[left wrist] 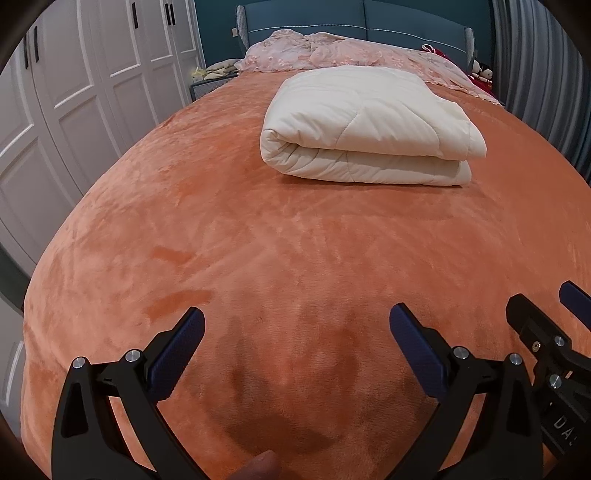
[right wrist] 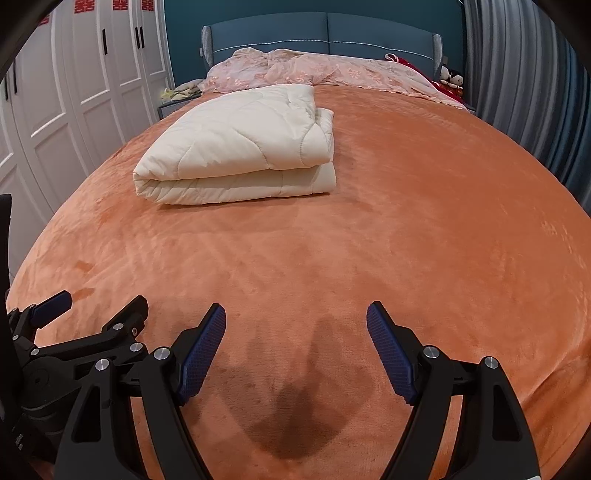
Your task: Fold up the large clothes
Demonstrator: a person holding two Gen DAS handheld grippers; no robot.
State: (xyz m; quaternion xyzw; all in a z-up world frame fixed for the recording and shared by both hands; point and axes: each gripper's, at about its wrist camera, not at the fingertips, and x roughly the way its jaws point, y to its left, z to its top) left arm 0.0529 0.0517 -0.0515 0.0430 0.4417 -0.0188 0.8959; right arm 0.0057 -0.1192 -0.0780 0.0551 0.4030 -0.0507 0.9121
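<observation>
White panelled wardrobe doors (left wrist: 74,92) run along the left side of the room, and in the right wrist view red paper cut-outs (right wrist: 120,5) sit at their tops. Beside them stands a low bedside table (left wrist: 207,86) with pale items on it. The bed is covered by an orange plush blanket (left wrist: 295,240), smooth and spread flat. Over its near edge the left gripper (left wrist: 297,328) hovers with its blue-padded jaws standing wide apart, nothing between them, casting a dark shadow on the plush. Farther up the bed, well apart from both grippers, lies the cream quilt (left wrist: 365,125), folded into a thick rectangular bundle with its rounded fold facing the cameras. Behind it, against the blue upholstered headboard (left wrist: 354,26), a pink floral cover (left wrist: 332,55) lies crumpled across the head of the bed. Just to the right of the left gripper, the right gripper (right wrist: 295,321) also hangs above the blanket, jaws spread wide and holding nothing. At the far right, small plush dolls (right wrist: 452,79) sit near the headboard, next to grey-blue curtains (right wrist: 524,74).
</observation>
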